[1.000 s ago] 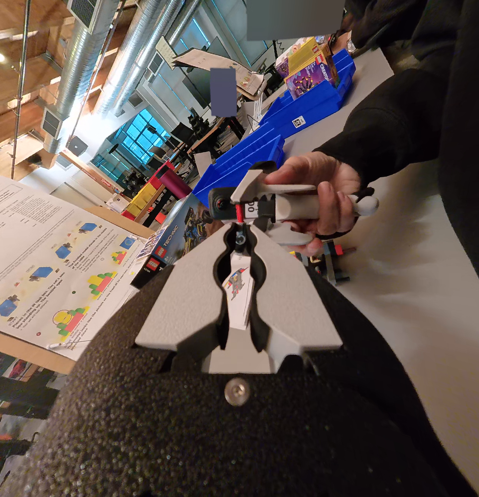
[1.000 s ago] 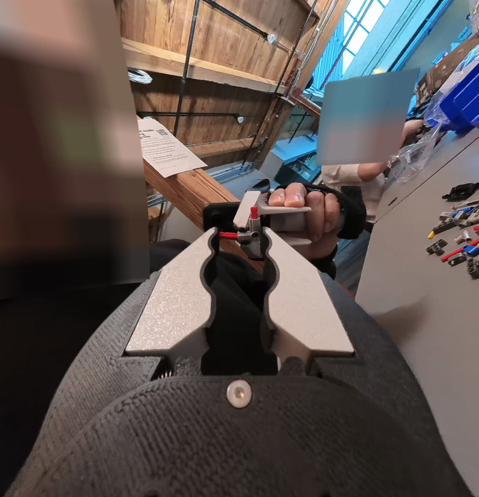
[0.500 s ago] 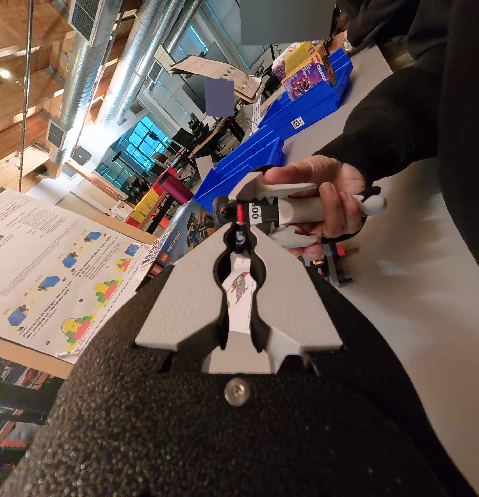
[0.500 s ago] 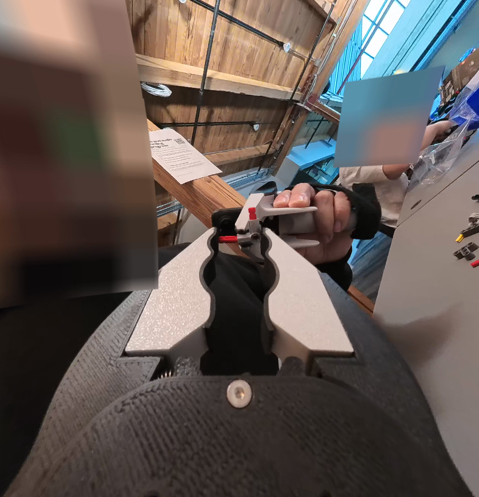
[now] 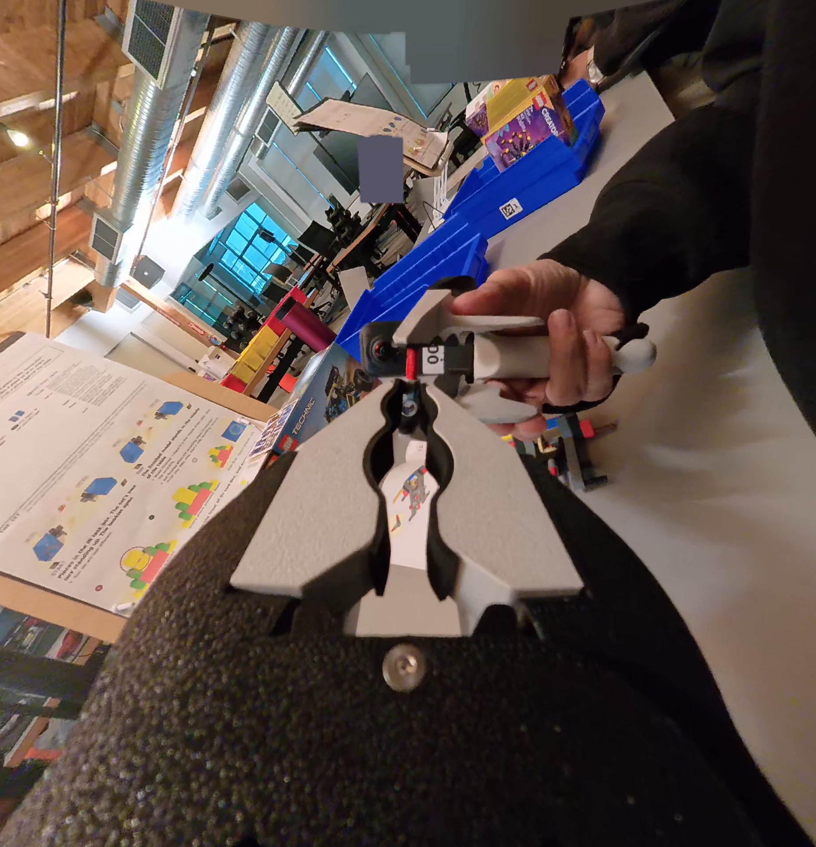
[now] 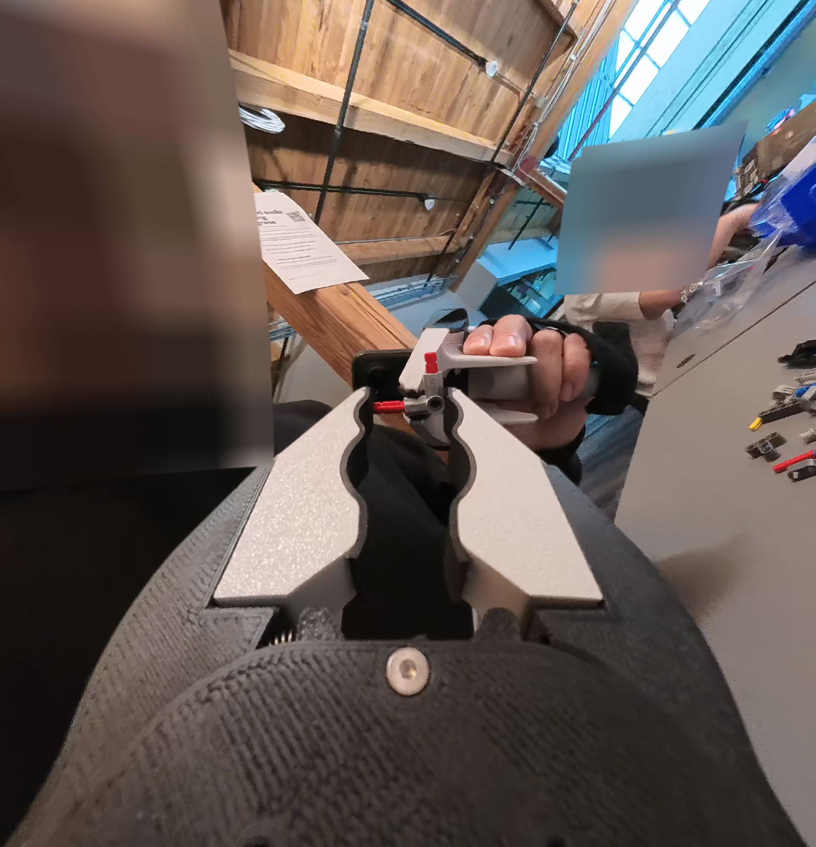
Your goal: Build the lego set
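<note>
A small grey lego connector (image 6: 428, 404) carries two red axles, one sideways (image 6: 388, 405) and one upward (image 6: 430, 363). My left gripper (image 5: 408, 405) is shut on this connector (image 5: 410, 405); a red axle (image 5: 411, 364) sticks out beyond its tips. My right gripper (image 6: 408, 399) meets it tip to tip in the air and is closed on the same piece, the sideways axle against one finger and the connector against the other. Each view shows the other gripper held in a hand (image 5: 534, 330), (image 6: 548, 366). A partly built model (image 5: 575, 453) lies on the grey table (image 5: 718, 504).
Loose lego parts (image 6: 800, 435) lie on the table (image 6: 718, 504) at the right. An open booklet (image 5: 410, 499) shows between the left fingers. A lego box (image 5: 305, 421), a printed sheet (image 5: 99, 458) and blue bins (image 5: 443, 256) stand behind. Another person (image 6: 626, 311) sits beyond. Left and right tips are no more than a few centimetres apart.
Both grippers stay closed on the same small piece. The pair has tilted and drifted slightly, so the background shifts; neither grip changes.
</note>
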Action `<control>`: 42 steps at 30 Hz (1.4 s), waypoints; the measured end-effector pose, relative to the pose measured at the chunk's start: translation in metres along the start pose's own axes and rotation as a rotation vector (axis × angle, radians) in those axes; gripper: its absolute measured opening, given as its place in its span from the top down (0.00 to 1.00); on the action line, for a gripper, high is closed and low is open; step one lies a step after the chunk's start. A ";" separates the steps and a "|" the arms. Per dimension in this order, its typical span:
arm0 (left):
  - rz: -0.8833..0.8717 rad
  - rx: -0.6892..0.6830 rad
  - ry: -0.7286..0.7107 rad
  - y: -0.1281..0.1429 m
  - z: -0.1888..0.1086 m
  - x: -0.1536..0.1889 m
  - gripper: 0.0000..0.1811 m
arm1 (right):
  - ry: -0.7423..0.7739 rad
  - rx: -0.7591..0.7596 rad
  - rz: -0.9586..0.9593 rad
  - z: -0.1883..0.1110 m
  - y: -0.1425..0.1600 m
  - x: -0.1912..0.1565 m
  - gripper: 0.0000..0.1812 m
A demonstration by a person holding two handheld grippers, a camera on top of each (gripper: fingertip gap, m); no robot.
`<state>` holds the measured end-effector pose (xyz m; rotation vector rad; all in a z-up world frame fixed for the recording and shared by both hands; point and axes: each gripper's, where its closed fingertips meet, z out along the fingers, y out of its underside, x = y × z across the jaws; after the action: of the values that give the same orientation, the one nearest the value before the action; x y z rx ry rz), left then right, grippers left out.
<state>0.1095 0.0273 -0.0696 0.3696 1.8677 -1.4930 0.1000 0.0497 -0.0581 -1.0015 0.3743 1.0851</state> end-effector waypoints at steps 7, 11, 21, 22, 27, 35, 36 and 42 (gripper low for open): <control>0.030 -0.061 -0.010 0.007 0.000 -0.002 0.98 | 0.101 -0.002 -0.082 -0.001 -0.003 0.009 0.84; 0.046 -0.070 -0.018 0.007 -0.001 -0.003 0.98 | 0.139 -0.011 -0.114 0.000 -0.004 0.009 0.84; 0.021 -0.144 -0.005 0.010 0.003 -0.004 0.98 | 0.136 -0.047 -0.155 -0.001 -0.002 0.003 0.73; 0.015 -0.146 -0.002 0.010 0.003 -0.004 0.98 | 0.156 -0.058 -0.172 -0.001 -0.001 0.005 0.74; 0.019 -0.121 -0.009 0.004 0.004 -0.004 0.98 | 0.133 -0.034 -0.145 0.000 -0.003 0.004 0.84; 0.036 -0.076 -0.007 -0.003 0.001 -0.002 0.98 | 0.096 -0.052 -0.148 0.003 0.001 -0.002 0.84; 0.040 -0.069 -0.004 -0.005 0.001 -0.002 0.98 | 0.085 -0.053 -0.138 0.004 0.002 -0.003 0.84; 0.049 -0.057 0.003 -0.006 0.000 -0.001 0.98 | 0.076 -0.057 -0.113 0.005 0.004 -0.003 0.84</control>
<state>0.1062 0.0262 -0.0651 0.3887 1.8861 -1.4046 0.0945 0.0524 -0.0553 -1.1037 0.3461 0.9625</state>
